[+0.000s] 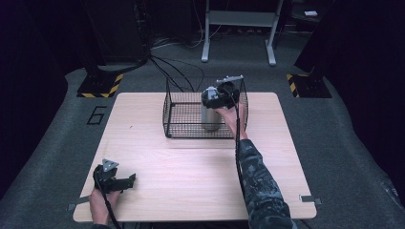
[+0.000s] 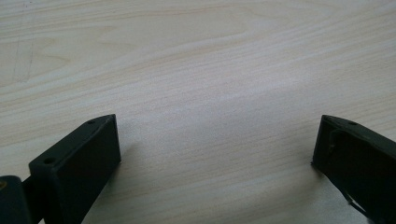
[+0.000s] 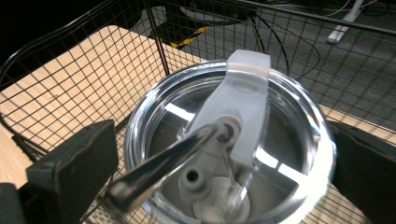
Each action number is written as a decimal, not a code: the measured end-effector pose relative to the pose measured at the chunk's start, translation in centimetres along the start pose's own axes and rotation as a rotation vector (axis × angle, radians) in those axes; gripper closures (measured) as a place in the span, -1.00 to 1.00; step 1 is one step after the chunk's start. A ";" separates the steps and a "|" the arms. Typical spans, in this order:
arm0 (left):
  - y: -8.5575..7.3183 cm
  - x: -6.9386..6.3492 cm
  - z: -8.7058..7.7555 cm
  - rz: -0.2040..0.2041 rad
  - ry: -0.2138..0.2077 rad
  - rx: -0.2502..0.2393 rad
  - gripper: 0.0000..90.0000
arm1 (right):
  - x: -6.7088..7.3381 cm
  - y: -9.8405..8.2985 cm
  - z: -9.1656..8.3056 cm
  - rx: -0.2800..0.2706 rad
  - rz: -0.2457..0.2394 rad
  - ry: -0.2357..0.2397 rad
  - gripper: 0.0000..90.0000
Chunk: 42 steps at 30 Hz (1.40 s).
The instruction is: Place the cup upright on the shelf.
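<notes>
Two tools are at work, and we start with the right tool point(image 1: 217, 97), which sits over the top of a cup point(image 1: 210, 118) inside the basket point(image 1: 174, 114). In the right gripper view its two black jaws stand on either side of the cup's clear lid point(image 3: 231, 144), close against the rim; we cannot tell whether they actually press it or merely flank it (the contact itself is hidden by the lid's edge). A metal straw or handle point(image 3: 159, 177) slants up out of the lid toward the camera, beside a pale flip tab point(image 3: 243, 102).

Our left tool point(image 1: 128, 181) rests low at the near left of the tabletop point(image 1: 191, 176), well apart from the basket. Its jaws are spread wide, with bare wood point(image 2: 210, 116) between them and nothing held.

Moving outward, the cup stands upright in the right half of the black wire basket, which sits at the far middle of the tabletop. A sleeve point(image 1: 260, 186) reaches from the near right edge up to the basket. Beyond the tabletop we see grey floor point(image 1: 334, 124), cables point(image 1: 176, 71) and a yellow-and-black striped base point(image 1: 100, 86) at the far left.
</notes>
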<state>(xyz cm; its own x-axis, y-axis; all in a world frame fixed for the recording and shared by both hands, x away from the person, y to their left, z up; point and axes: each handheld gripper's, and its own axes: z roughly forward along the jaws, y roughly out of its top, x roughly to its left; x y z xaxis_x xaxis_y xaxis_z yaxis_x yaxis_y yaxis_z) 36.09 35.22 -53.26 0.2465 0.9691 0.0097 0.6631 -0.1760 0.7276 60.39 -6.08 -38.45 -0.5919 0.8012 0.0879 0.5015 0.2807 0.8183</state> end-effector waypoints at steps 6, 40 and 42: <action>0.0 0.0 0.0 0.001 0.001 -0.002 -0.99 | 0.4 -0.1 -2.0 -0.004 -0.017 -0.018 -1.00; 0.0 0.0 0.0 -0.001 0.000 -0.005 -0.99 | 3.1 -9.0 -15.5 -0.084 -0.128 -0.086 -1.00; 0.0 0.0 0.0 0.002 0.003 -0.003 -0.99 | 3.1 -9.9 -15.9 -0.083 -0.129 -0.101 -1.00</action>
<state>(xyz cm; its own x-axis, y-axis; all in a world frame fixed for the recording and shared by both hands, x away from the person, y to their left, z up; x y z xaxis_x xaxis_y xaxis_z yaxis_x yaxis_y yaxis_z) 36.08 35.19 -53.27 0.2458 0.9692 0.0131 0.6602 -0.1773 0.7299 43.54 -14.82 -37.28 -0.5795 0.8115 -0.0752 0.3691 0.3436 0.8635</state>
